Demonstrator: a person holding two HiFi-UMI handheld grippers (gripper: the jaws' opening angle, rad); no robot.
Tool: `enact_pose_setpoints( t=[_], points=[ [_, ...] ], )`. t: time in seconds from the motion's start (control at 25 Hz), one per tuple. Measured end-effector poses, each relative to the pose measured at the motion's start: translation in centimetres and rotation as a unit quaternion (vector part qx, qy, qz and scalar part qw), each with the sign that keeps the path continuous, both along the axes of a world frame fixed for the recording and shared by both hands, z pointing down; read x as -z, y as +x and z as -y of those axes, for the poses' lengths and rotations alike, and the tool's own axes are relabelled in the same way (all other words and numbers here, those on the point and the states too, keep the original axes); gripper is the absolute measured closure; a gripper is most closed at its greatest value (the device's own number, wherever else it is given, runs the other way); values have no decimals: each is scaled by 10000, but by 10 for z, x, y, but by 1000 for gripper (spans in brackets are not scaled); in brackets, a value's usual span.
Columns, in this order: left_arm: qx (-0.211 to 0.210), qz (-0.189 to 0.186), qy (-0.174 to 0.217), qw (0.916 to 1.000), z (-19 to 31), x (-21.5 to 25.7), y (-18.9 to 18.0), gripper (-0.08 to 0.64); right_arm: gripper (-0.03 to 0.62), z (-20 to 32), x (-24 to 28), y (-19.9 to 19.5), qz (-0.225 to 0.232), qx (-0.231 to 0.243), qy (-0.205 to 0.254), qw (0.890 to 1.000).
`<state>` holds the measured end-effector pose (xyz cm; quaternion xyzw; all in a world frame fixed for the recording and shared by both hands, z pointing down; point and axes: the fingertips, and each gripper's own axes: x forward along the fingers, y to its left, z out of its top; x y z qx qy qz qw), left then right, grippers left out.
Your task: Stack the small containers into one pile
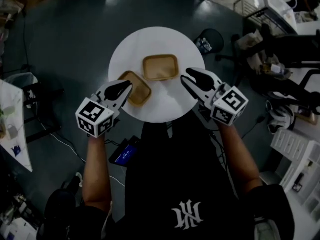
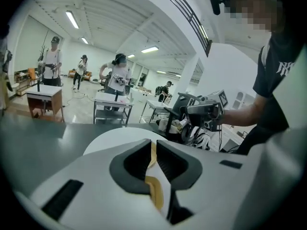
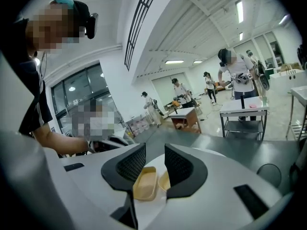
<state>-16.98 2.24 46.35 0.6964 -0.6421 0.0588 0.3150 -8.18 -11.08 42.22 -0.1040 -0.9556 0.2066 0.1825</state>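
Two shallow tan containers lie side by side, unstacked, on a round white table [image 1: 150, 44]. One container [image 1: 160, 67] is near the middle, the other [image 1: 136, 88] sits to its left and nearer me. My left gripper [image 1: 129, 85] hovers over the near-left container's edge, jaws a narrow gap apart and holding nothing. In the left gripper view that gripper [image 2: 152, 150] shows tan container rim [image 2: 154, 190] through the gap. My right gripper [image 1: 186, 77] stands open at the table's right side. In the right gripper view, both containers [image 3: 144, 183] [image 3: 164, 180] lie beyond the right gripper [image 3: 155, 159].
A black stool [image 1: 210, 40] stands past the table's far right edge. A dark device [image 1: 125, 154] lies on the floor near my feet. A white table [image 1: 12, 119] is at the left, shelves [image 1: 295, 149] at the right. People [image 2: 117, 75] stand far off.
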Motion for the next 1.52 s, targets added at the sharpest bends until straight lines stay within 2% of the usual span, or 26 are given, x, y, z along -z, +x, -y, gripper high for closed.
enact_pose_setpoints(
  t=[0.36,0.72,1.04,1.52],
  points=[
    [280,-347,-778,9960,36,-63,-13,502,466,37,-73,-27,-554,106,-464,9973],
    [452,-517,-1547,9856,52,-105,-24,486,466,53,-133,-36,-1148,-13,-971,9886],
    [415,-631,-2025,9764,56,-134,-31,479,466,56,-166,-37,-1542,-162,-1141,9813],
    [454,-839,-2638,9598,66,-163,-27,478,466,57,-209,-23,-2205,-345,-1485,9634]
  ],
)
